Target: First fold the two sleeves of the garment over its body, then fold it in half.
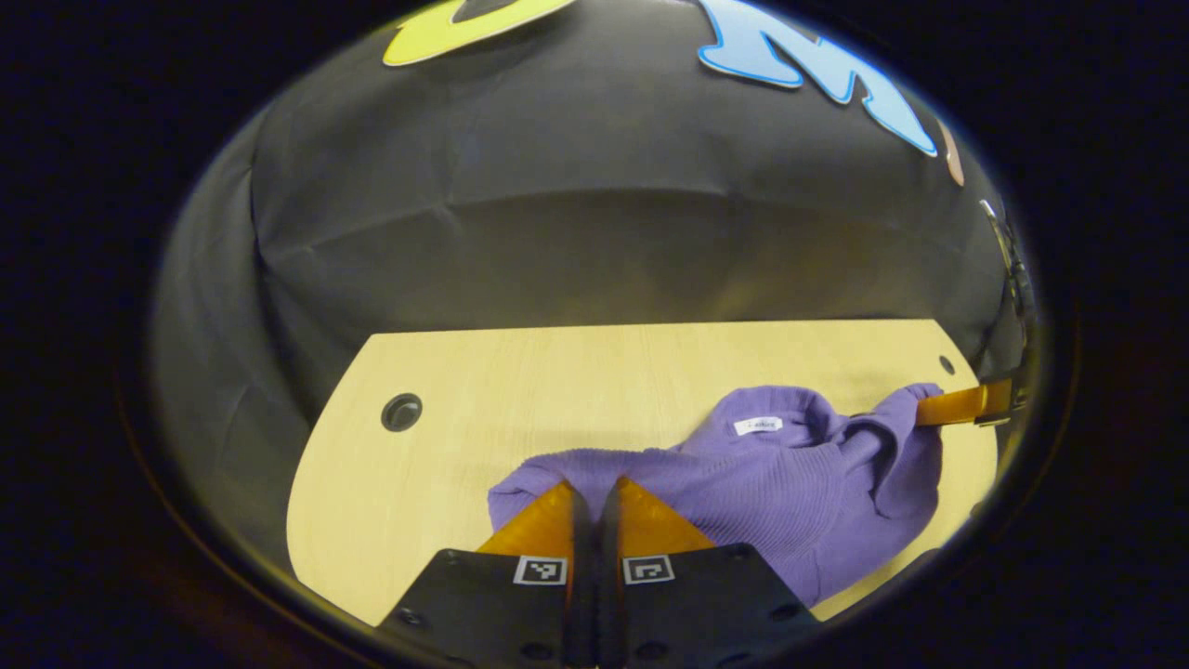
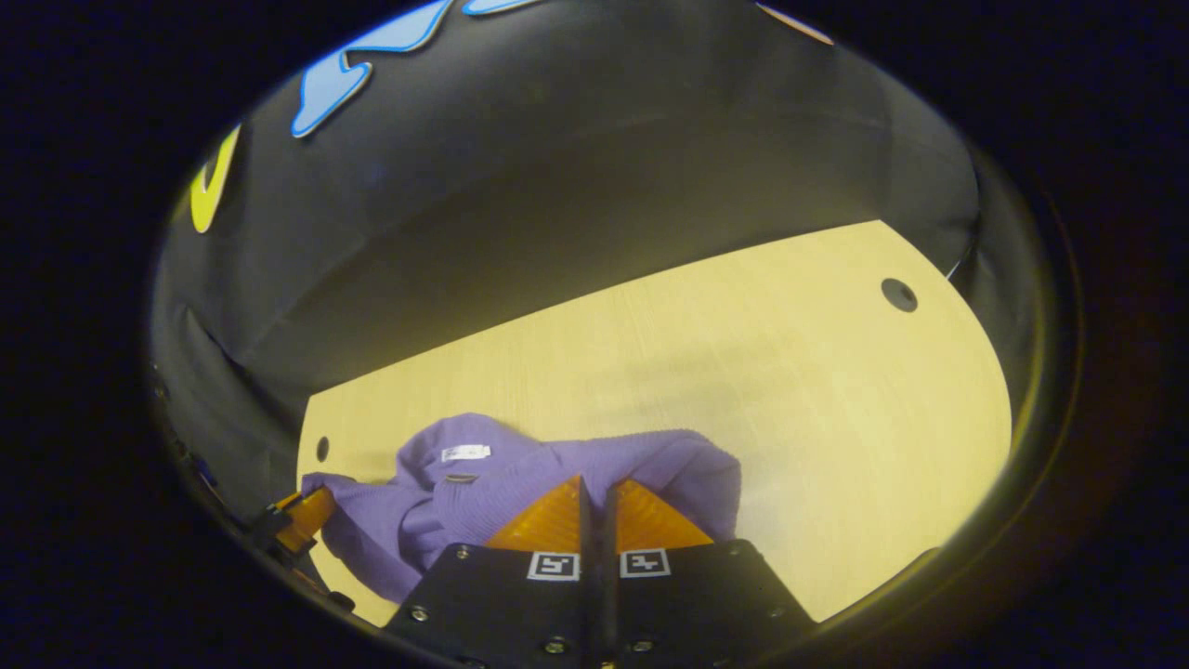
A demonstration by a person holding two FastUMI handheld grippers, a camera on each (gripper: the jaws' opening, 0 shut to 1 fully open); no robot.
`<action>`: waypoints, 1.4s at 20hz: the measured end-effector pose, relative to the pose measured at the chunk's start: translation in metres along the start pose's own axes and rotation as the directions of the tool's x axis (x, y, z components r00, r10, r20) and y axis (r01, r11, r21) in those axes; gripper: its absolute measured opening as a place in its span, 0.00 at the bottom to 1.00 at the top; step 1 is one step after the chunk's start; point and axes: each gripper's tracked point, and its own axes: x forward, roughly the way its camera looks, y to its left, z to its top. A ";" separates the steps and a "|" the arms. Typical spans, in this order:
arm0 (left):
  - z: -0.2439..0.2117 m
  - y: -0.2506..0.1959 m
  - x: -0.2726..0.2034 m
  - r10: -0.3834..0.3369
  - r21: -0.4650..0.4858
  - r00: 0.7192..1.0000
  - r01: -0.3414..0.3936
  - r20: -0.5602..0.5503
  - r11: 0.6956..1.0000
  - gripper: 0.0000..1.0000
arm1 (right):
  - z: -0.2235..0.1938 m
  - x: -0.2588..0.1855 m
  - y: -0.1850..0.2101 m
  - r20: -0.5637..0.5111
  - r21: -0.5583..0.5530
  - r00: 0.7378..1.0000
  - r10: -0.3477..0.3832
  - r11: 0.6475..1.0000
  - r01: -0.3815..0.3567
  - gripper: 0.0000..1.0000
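Both my hand-held grippers, left and right, pinch the bunched purple sweater; no neat fold shows yet

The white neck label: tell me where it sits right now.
In the left gripper view, the white neck label lies inside the collar of the purple sweater, right of centre on the wooden table, between both grippers.
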 end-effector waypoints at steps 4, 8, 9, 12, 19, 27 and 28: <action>-0.019 0.001 0.026 0.011 0.014 0.999 -0.010 -0.049 1.000 0.07 | -0.006 0.025 -0.005 -0.026 0.021 0.999 -0.018 1.000 0.019 0.01; -0.035 0.001 0.040 0.018 0.001 0.996 -0.018 -0.085 1.000 0.07 | -0.016 0.039 -0.008 -0.062 0.027 0.998 -0.022 0.999 0.023 0.02; -0.037 0.001 0.042 0.022 0.001 0.995 -0.022 -0.093 1.000 0.07 | -0.017 0.041 -0.008 -0.068 0.026 0.997 -0.021 0.999 0.023 0.02; -0.040 0.000 0.048 0.029 0.005 0.995 -0.029 -0.098 1.000 0.07 | -0.021 0.048 -0.007 -0.072 0.017 0.997 -0.021 1.000 0.022 0.03; -0.044 0.000 0.049 0.013 0.033 0.994 -0.010 -0.113 0.999 0.16 | -0.027 0.049 -0.010 -0.121 0.078 0.992 0.036 0.997 -0.027 0.11; -0.035 -0.011 0.034 -0.016 0.052 0.993 0.022 -0.117 0.998 0.60 | -0.007 0.021 0.009 -0.018 -0.001 0.998 0.064 0.998 -0.064 0.82; -0.031 -0.011 0.027 -0.018 0.042 0.995 0.022 -0.100 0.999 0.73 | -0.004 0.010 0.011 0.005 -0.035 0.998 0.062 0.997 -0.062 0.87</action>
